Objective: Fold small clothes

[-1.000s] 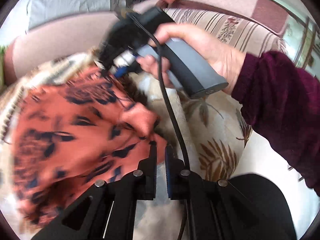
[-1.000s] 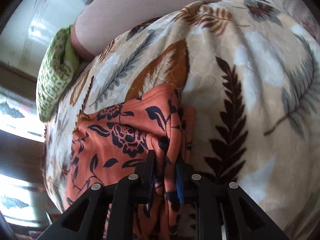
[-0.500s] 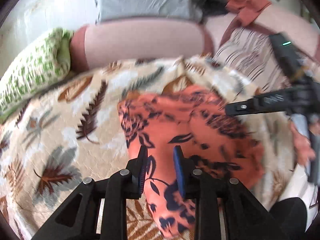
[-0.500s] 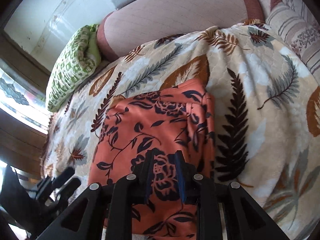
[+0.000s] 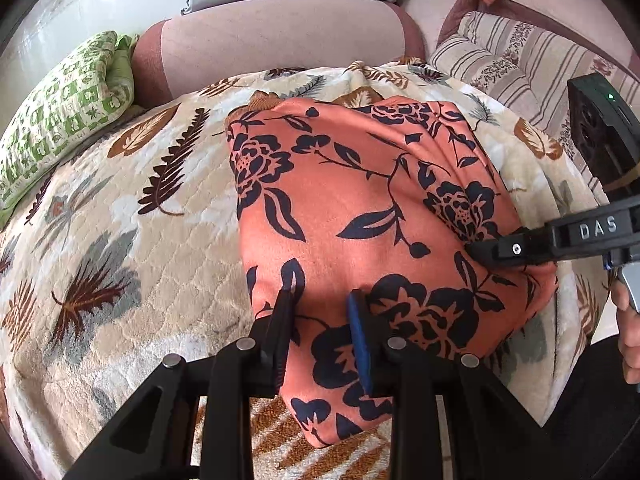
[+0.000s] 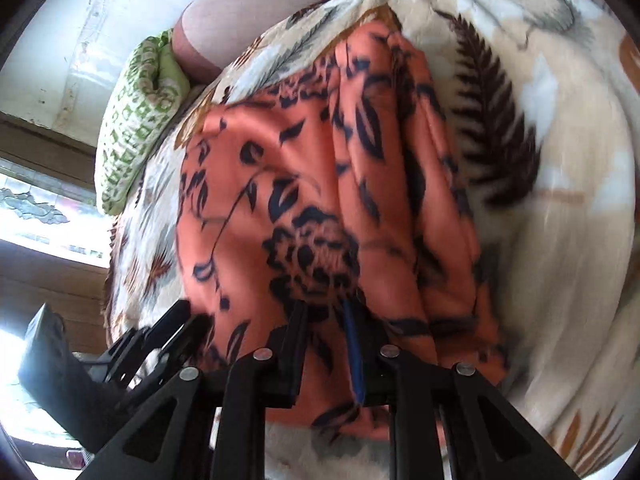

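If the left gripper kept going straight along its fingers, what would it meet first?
Most likely the orange floral garment itself: the left gripper points down onto it, fabric already between its fingers, with the leaf-print blanket underneath. Depth is hard to judge through the fisheye.

The left gripper (image 5: 322, 300) points steeply down, its two black fingers a modest gap apart with the orange flowered cloth (image 5: 360, 200) lying between and under them; whether the pads press it cannot be told. The right gripper (image 6: 326, 312) also points steeply down, and its jaws are closing with a fold of the cloth between them. In the left view the right gripper reaches in from the right edge, tips on the cloth, with the person's right hand (image 5: 628, 332) on its handle.
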A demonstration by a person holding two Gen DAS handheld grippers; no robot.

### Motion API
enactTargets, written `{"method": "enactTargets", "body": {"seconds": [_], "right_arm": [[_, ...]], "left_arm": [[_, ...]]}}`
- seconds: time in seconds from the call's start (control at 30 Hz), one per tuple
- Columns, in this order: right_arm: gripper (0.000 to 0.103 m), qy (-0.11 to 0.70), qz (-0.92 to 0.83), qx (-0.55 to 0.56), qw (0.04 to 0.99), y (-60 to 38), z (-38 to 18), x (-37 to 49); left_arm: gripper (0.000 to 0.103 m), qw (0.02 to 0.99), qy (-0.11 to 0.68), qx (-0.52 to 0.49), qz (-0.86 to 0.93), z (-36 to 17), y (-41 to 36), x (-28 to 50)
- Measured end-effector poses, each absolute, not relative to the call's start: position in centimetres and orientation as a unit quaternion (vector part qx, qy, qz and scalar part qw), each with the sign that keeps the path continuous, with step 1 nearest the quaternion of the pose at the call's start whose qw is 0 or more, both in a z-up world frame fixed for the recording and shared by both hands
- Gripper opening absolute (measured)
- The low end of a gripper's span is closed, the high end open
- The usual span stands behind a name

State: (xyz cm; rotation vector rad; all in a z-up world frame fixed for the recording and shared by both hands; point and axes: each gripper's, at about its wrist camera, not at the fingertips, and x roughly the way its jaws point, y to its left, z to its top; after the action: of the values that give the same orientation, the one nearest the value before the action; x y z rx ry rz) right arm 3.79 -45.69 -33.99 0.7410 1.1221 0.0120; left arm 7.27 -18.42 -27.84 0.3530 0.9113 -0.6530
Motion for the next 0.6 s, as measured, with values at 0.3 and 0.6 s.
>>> {"method": "enactTargets", "body": {"seconds": [0.3,0.6], "right_arm": [[0.020,0.520,-0.004,0.335,0.785,-46.3,-32.7,4.0],[0.024,0.455,-0.056,0.290,0.840,-46.0,-24.8,6.9]], "left_arm": [[0.034,0.834,0.385,0.140,-0.369,-27.7,-16.7,7.8],[0.064,0.865,0.346,0.052,-0.359,-24.6,-13.9,11.8]]}}
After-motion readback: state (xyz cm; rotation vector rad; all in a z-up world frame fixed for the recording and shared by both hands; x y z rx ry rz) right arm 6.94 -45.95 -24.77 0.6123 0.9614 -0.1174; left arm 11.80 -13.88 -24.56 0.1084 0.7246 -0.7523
